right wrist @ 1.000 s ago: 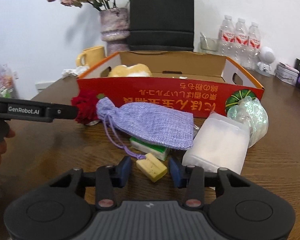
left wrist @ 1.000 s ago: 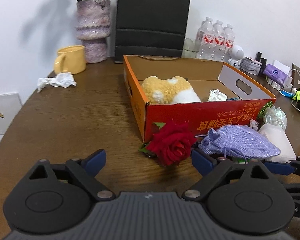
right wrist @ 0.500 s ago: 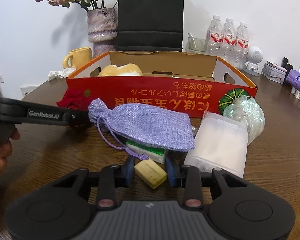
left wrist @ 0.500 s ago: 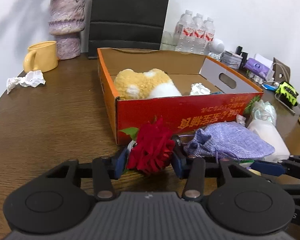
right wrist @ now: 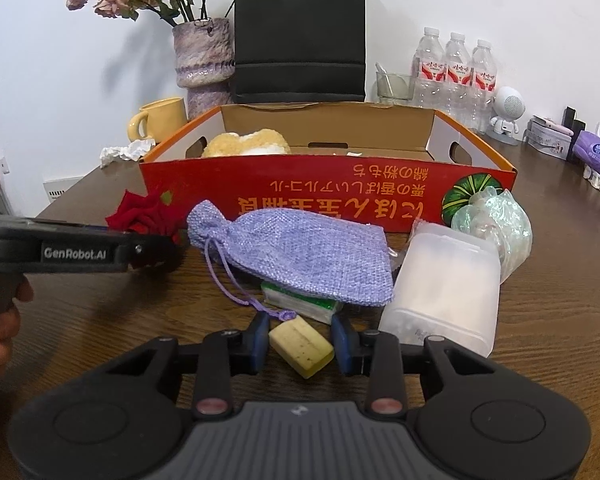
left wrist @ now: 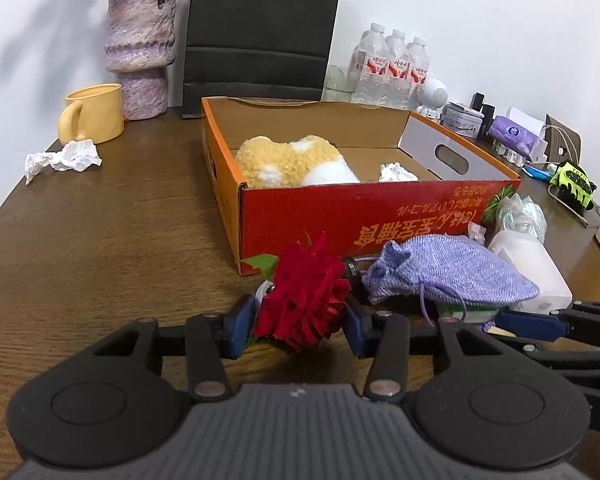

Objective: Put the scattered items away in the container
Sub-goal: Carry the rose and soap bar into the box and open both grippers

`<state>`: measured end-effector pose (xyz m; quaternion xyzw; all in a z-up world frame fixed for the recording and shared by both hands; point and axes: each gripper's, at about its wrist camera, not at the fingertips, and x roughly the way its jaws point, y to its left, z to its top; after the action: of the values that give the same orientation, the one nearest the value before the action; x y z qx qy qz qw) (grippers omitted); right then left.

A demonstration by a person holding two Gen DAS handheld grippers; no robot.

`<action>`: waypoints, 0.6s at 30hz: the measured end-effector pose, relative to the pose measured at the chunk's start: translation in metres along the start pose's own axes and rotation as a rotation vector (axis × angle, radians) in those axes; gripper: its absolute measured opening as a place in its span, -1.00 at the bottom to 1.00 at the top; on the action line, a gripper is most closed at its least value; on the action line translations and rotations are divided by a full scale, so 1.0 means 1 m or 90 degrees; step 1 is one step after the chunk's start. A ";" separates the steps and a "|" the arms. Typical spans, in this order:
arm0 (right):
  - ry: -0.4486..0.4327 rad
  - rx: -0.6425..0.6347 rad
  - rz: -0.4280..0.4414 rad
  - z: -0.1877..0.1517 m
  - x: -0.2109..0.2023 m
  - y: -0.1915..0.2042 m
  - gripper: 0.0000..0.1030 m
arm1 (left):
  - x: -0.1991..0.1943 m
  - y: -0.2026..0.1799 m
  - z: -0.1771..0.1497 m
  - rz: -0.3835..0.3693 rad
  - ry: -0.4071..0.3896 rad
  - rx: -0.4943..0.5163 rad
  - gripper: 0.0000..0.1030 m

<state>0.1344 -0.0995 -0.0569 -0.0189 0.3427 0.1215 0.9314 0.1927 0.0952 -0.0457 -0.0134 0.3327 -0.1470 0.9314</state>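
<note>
An orange cardboard box [left wrist: 380,216] [right wrist: 328,196] stands mid-table, holding a yellow plush toy [left wrist: 292,162] and a crumpled tissue [left wrist: 396,172]. My left gripper [left wrist: 300,320] is shut on a red rose [left wrist: 306,300] just in front of the box's near left corner; the rose also shows in the right wrist view [right wrist: 148,212]. My right gripper [right wrist: 300,340] is shut on a yellow sponge block [right wrist: 302,346] on the table. A purple drawstring pouch [right wrist: 296,256] [left wrist: 448,272] lies over a green-and-white packet [right wrist: 300,304].
A translucent plastic container [right wrist: 444,292] and a crinkled clear bag [right wrist: 496,224] sit right of the pouch. A yellow mug [left wrist: 92,114], crumpled paper [left wrist: 64,158], vase [left wrist: 140,48], black bag [left wrist: 260,32] and water bottles [left wrist: 392,68] stand further back. Small items line the right edge.
My left gripper closed from wide open onto the rose. My right gripper narrowed onto the yellow sponge block and moved in toward the pouch.
</note>
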 end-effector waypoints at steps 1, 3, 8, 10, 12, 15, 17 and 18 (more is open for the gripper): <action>0.003 0.004 0.000 0.000 0.000 0.000 -0.37 | -0.001 -0.001 -0.001 0.002 0.000 0.002 -0.10; 0.011 0.012 -0.001 0.001 0.000 -0.001 -0.37 | -0.003 -0.003 -0.002 0.005 0.000 0.006 -0.10; -0.006 -0.003 -0.002 0.000 -0.007 0.003 -0.37 | -0.008 -0.008 -0.006 0.009 0.003 0.006 -0.10; -0.024 -0.017 -0.002 -0.004 -0.010 0.004 -0.37 | -0.010 -0.011 -0.007 0.010 0.004 0.006 -0.10; -0.034 -0.034 -0.012 -0.010 -0.009 0.006 -0.37 | -0.013 -0.012 -0.010 0.011 0.003 0.000 -0.10; -0.040 -0.036 -0.001 -0.020 -0.010 0.006 -0.38 | -0.017 -0.014 -0.016 0.016 0.004 -0.010 -0.10; -0.052 -0.043 0.007 -0.022 -0.015 0.006 -0.38 | -0.020 -0.015 -0.019 0.020 0.005 -0.016 -0.10; -0.058 -0.050 0.009 -0.023 -0.017 0.007 -0.38 | -0.021 -0.016 -0.020 0.022 0.006 -0.019 -0.10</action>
<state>0.1056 -0.0994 -0.0634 -0.0471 0.2950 0.1420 0.9437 0.1600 0.0872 -0.0462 -0.0208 0.3393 -0.1262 0.9320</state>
